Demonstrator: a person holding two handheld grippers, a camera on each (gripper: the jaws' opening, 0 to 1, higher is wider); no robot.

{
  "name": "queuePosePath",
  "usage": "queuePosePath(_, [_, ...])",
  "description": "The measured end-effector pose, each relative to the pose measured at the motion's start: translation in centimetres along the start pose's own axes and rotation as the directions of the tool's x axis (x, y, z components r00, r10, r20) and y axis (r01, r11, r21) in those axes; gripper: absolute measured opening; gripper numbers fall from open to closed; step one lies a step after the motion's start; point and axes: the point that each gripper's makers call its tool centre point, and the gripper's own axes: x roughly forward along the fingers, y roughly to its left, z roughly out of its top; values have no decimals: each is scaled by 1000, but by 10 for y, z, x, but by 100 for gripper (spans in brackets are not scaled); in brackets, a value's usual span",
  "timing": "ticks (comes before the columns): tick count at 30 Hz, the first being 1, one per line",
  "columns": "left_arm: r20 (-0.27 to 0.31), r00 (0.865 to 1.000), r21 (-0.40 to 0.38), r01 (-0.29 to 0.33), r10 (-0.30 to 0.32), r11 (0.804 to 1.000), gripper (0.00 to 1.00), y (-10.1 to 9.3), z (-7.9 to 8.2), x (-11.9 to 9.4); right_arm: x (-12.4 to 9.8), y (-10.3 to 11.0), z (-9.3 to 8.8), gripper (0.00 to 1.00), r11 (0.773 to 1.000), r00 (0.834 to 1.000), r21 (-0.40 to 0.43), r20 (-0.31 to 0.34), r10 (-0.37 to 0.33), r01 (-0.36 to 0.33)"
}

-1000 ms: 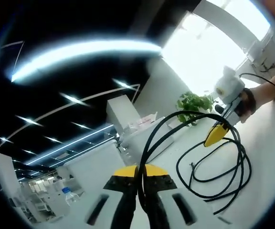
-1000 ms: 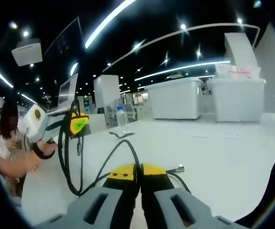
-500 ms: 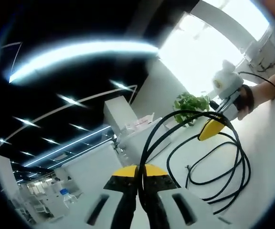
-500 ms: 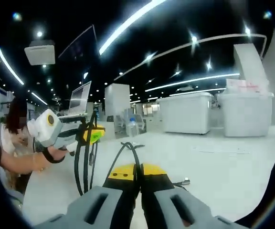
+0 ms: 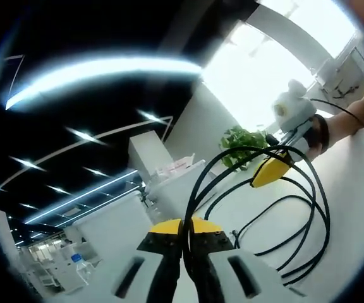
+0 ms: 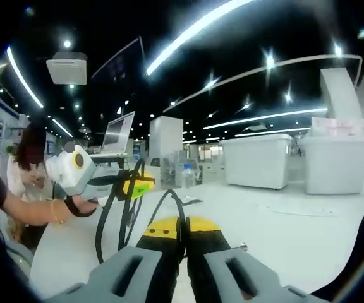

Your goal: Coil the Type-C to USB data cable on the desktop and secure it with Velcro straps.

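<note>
- Where the left gripper view looks along its own yellow-tipped jaws, the left hand-held gripper (image 5: 182,228) is clenched on the black cable (image 5: 308,214), which rises out from between the closed tips.
- From there the cable arches up and over to the right hand-held gripper (image 5: 268,170), which comes in from the right with a person's hand (image 5: 321,129) behind it.
- Several loops of the cable hang and curve below that arch, over the white worktop (image 5: 352,208).
- A green plant (image 5: 242,140) stands behind the loops, near white storage bins (image 5: 169,180), and a water bottle (image 5: 76,262) shows far off at lower left.
- Seen in the right gripper view, the right hand-held gripper (image 6: 182,225) is likewise clenched on the cable (image 6: 169,201), a strand climbing from between its shut yellow tips and bending to the left.
- To the left, the left hand-held gripper (image 6: 138,185) holds the gathered loops upright, and the strands hang down from its yellow tip towards the worktop (image 6: 283,221).
- A person's hand (image 6: 84,203) grips that tool, with a bracelet (image 6: 54,211) on the forearm.
- A laptop (image 6: 119,136) with its lid raised sits behind, another person (image 6: 27,164) stands at far left, and large white bins (image 6: 261,161) line the far side.
</note>
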Motion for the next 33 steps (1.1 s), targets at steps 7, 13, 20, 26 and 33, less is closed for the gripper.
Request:
queuePosePath(7, [5,1000,35,19,-20,999,5,-6,1,1,0,5,6,3,1000,999,-11,31,16,-16])
queuePosePath(13, [10,999,13,36,-36,999,5,-9,1,2,-2,10,13,3,999,997,-27,63,41,-39])
queuePosePath(20, [24,999,-22,42,-41,999,7,-12,2,3,-2,13,18,3,998,994,-32,88,58,-55])
queuePosePath(26, [24,999,-26,48,-47,999,8,-14,1,4,-4,24,21,3,994,990,-51,104,98,-93])
queuePosePath(33, [20,999,-11,47,-47,999,8,-15,1,4,-5,35,24,3,989,982,-51,121,143,-138])
